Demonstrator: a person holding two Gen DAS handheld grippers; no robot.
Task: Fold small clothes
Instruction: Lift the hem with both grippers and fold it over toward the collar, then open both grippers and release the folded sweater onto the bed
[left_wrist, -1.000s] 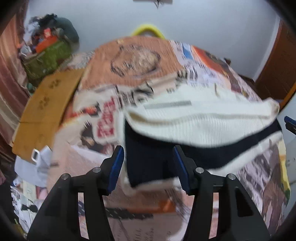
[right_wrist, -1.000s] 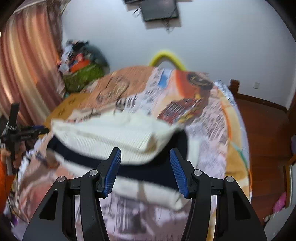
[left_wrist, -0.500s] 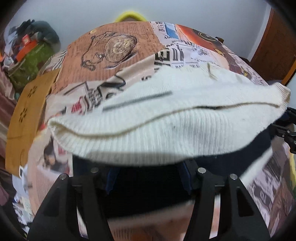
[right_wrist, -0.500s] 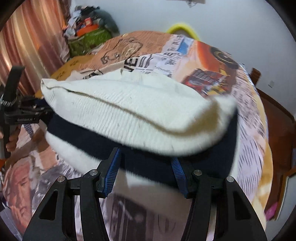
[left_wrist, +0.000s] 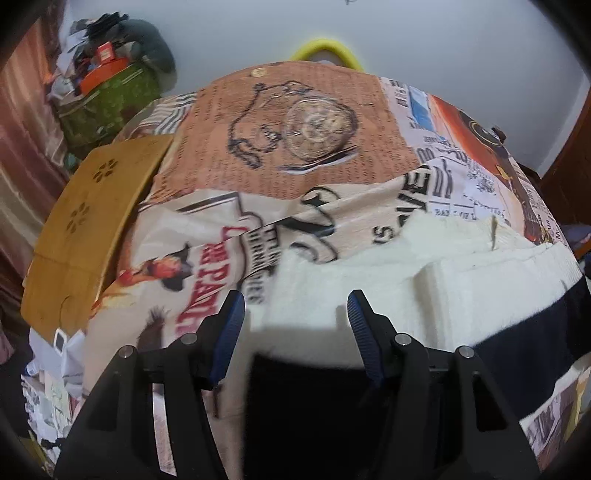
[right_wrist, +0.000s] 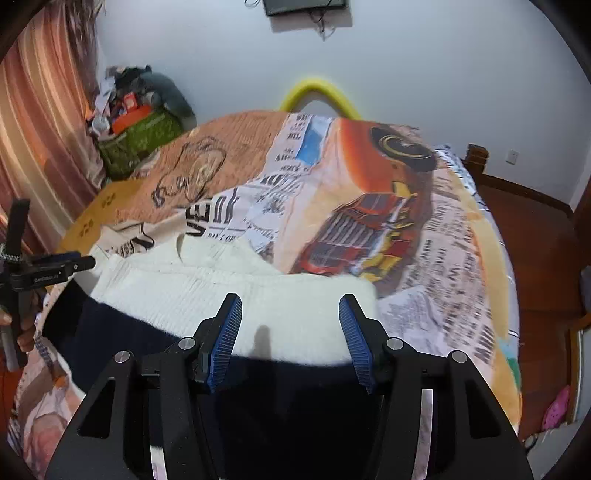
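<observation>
The garment (left_wrist: 461, 291) is a small knitted sweater, cream-white with ribbed texture and a broad navy band (right_wrist: 122, 332) across it. It lies on the bed (right_wrist: 424, 236), on the near part of the printed bedspread, stretched left to right between the two grippers. In the right wrist view the cream panel sits on top, folded over the navy band, with the fold edge running roughly left to right on the far side. A notch in the far edge of the cream fabric (right_wrist: 181, 243) looks like a neckline, though blur limits the detail. A narrow cream strip is visible on the near side of the navy band at the far right of the left wrist view.

The left gripper (left_wrist: 295, 310) is positioned over the left end of the garment. Its blue-padded fingers (left_wrist: 231, 332) are spread wide, with cream knit and navy fabric visible below the gap; nothing is clamped.

The right gripper (right_wrist: 290, 317) is positioned over the right end. Its fingers (right_wrist: 225, 339) are likewise spread wide and grip nothing.

Far left of the bed stands a green bag (left_wrist: 110, 99) heaped with items. A yellow arc (right_wrist: 317, 92) rises behind the far bed edge.
</observation>
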